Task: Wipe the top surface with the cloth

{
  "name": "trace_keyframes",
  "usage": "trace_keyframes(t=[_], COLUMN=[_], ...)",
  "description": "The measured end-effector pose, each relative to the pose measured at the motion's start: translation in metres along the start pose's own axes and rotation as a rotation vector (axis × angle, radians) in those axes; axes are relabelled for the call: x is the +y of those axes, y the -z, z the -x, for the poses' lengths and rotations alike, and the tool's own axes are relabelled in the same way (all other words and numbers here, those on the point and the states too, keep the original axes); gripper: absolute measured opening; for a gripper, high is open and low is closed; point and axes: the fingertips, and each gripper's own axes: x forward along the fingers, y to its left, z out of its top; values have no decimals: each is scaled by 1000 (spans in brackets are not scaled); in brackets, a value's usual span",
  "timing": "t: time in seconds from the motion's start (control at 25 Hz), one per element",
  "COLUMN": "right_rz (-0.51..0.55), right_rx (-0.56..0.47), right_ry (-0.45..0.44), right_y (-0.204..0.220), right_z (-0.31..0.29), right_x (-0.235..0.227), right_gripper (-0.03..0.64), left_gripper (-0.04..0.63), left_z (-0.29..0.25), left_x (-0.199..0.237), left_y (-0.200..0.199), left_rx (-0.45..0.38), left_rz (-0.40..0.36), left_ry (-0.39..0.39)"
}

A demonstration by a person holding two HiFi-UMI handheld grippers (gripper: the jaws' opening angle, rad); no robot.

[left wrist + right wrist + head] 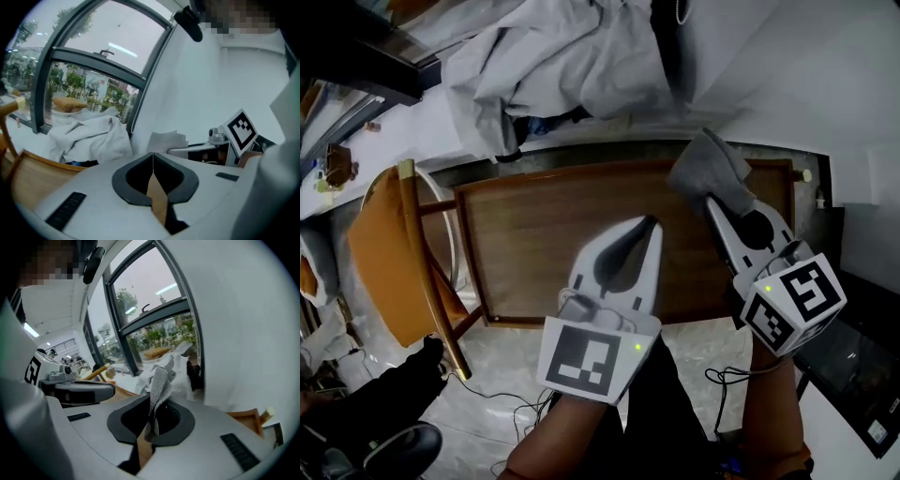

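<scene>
Pinching the grey cloth between its jaws, the right tool reaches over the far right part of the wooden table, near the raised rim at that corner. The cloth bunches up beyond the tool's tips, and in the right gripper view a woven strip of it stands up out of the closed jaws against the window. Whether the cloth touches the wood cannot be told from these views. The left tool is held over the middle of the table, closer to the near edge, with its jaws brought together tip to tip and nothing caught between them; brown wood shows through the narrow slit behind the tips. The two tools are apart, the left one lower in the head view. An orange chair stands just beside the table's left end, and a crumpled white sheet lies on the ledge beyond the far edge, below the window.
</scene>
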Motion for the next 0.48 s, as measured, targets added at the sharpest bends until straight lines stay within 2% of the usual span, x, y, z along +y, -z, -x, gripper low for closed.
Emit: trace_keyframes(t=[0.24, 0.48], right_rz=[40, 60], right_rx=[26, 35], right_ry=[-189, -356], right_y=[-1, 1], right_z=[-69, -122], right_x=[115, 213], right_gripper=[29, 29], left_gripper=[12, 12], left_z=[83, 146], left_x=[78, 137], left_y=[-18, -25], left_rx=[-46, -82], left_rz=[43, 79], left_ry=[-150, -243])
